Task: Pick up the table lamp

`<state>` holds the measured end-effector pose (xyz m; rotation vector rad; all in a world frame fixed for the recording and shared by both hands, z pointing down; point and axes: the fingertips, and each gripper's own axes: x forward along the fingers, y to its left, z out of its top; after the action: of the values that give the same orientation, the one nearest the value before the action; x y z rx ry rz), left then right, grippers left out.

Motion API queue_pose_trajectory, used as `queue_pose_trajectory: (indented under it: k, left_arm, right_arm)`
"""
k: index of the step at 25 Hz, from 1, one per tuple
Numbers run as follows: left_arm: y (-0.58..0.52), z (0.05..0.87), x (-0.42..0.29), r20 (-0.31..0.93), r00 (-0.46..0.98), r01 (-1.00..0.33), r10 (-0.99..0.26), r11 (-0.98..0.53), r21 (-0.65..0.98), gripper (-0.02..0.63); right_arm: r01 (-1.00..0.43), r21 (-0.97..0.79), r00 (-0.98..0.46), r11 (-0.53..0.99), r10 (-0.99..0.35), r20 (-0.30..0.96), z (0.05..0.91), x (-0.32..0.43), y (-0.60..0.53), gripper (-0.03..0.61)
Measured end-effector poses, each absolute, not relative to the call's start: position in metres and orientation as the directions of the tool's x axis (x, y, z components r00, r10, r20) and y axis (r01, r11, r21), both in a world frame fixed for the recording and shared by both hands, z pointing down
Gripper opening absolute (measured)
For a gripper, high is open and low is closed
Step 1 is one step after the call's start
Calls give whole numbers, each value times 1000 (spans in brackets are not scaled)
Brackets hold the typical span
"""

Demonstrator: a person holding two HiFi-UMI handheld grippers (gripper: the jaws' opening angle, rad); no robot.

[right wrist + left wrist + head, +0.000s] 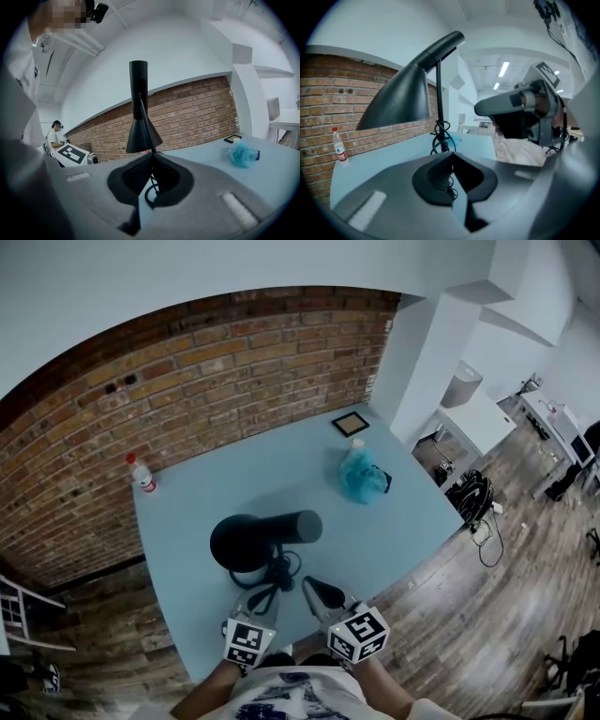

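**First:** Black jaws on both, each pair pressed together with nothing between them. The left gripper (251, 596) and right gripper (316, 587) sit side by side over the near edge of the desk (394, 531).

**Second:** And the table lamp (262, 535)?

**First:** Just ahead of them, standing upright on that pale blue desk, with its cord (277, 576) looped about the lower stem.

**Second:** Where would you take hold?

**First:** On the thin stem (438, 93) below the shade, I'd say. It looks stiff and smooth, so it may slip, and the jaws must part first. I'd guess it's top-heavy and not very heavy overall. It could tip, and the cord will trail.

**Second:** What's it like to look at?

**First:** Matte black all over, with a wide cone shade (401, 101) narrowing into a stubby cylinder. The water bottle (142, 474) by the brick wall and the teal cloth (361, 479) are well apart from it.
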<state>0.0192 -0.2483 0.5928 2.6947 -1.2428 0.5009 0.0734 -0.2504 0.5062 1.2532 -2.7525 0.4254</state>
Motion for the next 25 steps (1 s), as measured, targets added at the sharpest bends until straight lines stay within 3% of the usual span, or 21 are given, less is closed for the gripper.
queue_pose_trajectory:
  k: [14,17,25]
  left_arm:
    - [-260,616,26,381,642,-731,-666,-681,42,-3]
    - [-264,621,26,386,648,-726,-657,-685,54,-2]
    - [-271,637,33,404,670,-711,-622,-694,111,95]
  right_arm:
    - [-724,-220,-690,654,-697,195,510,57,-274,2]
    - [-713,-227,-701,664,-684,201,512,52,-278,62]
    - [-692,-219,-722,688,-665,191,509,40,-290,106]
